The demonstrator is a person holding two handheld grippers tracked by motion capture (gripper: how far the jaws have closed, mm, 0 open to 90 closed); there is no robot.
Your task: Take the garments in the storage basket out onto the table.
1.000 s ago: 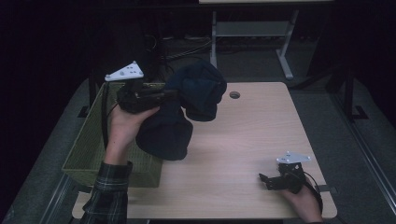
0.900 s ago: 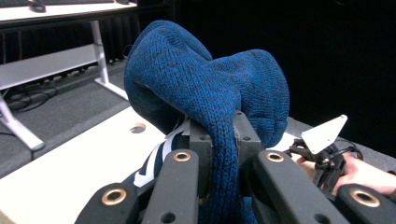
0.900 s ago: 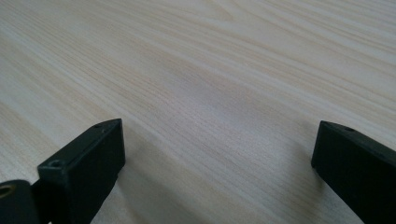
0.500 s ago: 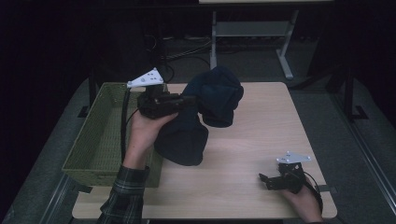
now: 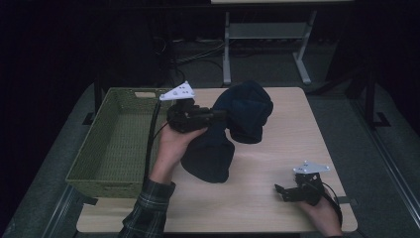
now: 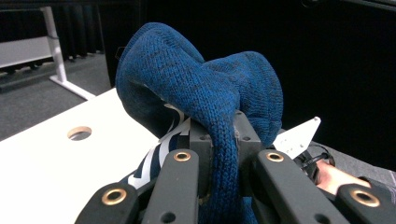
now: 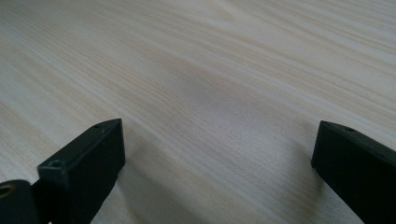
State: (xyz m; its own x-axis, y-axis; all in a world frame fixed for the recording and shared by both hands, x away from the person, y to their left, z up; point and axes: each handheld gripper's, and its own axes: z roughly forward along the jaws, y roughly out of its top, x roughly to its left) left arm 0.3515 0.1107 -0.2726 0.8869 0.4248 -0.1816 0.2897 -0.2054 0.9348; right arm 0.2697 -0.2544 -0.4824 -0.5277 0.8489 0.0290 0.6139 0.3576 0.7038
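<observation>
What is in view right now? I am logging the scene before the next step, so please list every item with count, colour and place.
knit garment: one, dark blue, pinched in the left gripper, hanging over the table's middle.
basket: one, olive green, woven, on the table's left side.
table: one, light wood, with a round hole near its far edge.
metal frame: one, pale grey, on the floor behind the table.
left gripper: one, black, jaws closed on the garment, next to the basket.
right gripper: one, black, jaws apart, low over the table's near right corner.
</observation>
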